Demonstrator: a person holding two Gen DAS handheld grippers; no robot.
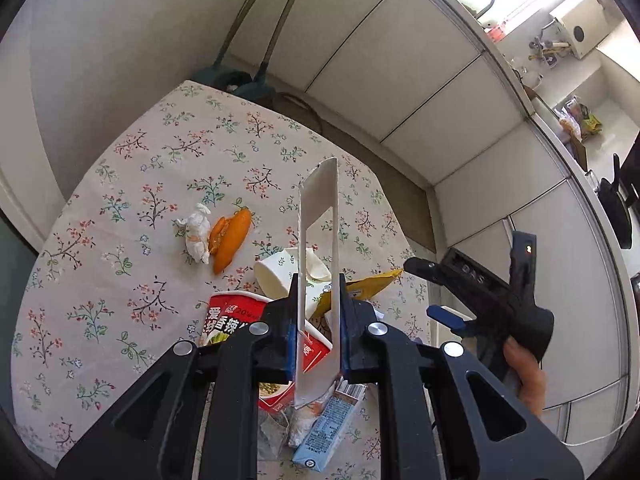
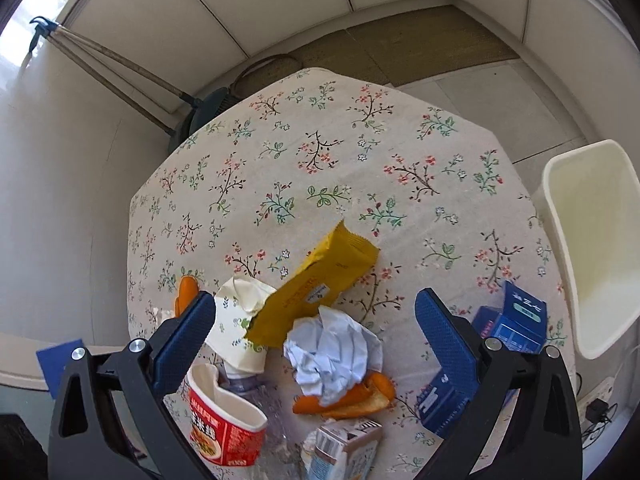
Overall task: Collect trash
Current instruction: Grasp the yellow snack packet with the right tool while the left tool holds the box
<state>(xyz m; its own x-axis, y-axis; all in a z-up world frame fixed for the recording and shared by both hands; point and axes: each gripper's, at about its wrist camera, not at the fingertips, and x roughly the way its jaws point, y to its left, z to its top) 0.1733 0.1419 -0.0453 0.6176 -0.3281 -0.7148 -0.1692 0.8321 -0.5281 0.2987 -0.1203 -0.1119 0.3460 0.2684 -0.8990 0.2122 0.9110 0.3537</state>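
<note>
- Your left tool is clenched on a flat white cardboard piece, held above the bench.
- Your right tool gapes wide over crumpled paper.

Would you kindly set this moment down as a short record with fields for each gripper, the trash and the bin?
left gripper: shut on a flat white cardboard piece, held above the table
right gripper: open, nothing held, above the crumpled paper
trash on tablecloth: yellow wrapper, red noodle cup, orange peel, blue box
bin: white, beside the table, looks empty
</note>
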